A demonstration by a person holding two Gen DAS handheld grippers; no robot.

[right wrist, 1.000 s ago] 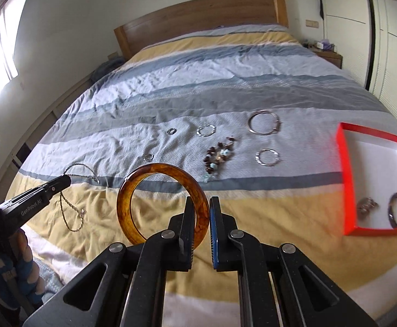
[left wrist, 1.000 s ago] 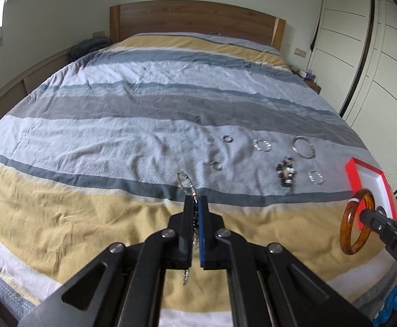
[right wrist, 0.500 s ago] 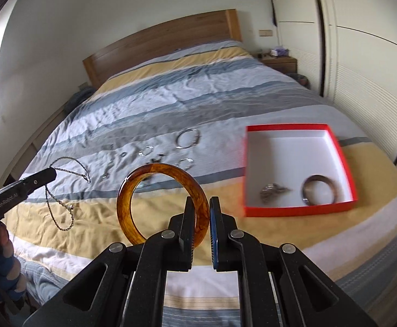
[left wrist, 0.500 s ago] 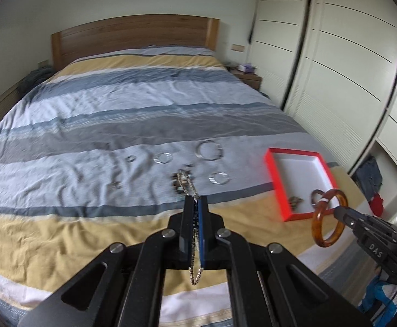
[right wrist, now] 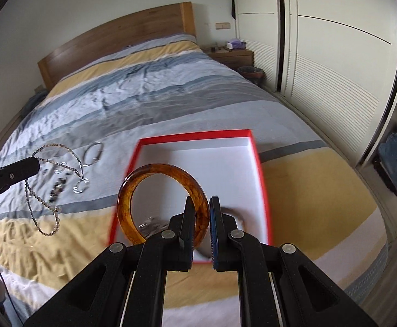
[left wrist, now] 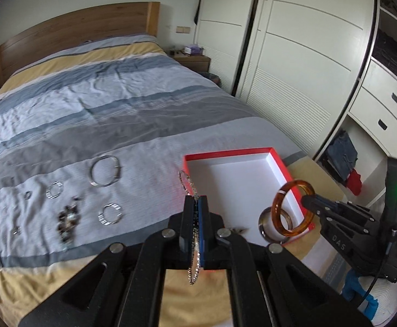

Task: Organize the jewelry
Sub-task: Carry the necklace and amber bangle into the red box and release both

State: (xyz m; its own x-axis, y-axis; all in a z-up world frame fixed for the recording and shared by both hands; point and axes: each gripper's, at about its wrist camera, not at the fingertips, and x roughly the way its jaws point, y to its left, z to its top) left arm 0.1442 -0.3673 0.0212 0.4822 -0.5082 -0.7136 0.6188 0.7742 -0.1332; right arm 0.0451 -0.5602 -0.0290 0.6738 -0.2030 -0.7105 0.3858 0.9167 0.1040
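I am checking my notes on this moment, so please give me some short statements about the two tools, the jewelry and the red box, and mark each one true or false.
1. The right tool holds the amber bangle. True.
2. The left tool is empty. False: it is shut on a silver chain necklace that hangs from it.
3. The red box already holds a grey bangle. True.
4. The amber bangle lies flat on the floor of the box. False: it is held upright in the air over the near part of the box.
5. All the jewelry is packed away. False: a large silver bracelet and a beaded bracelet, among others, lie on the bedspread.
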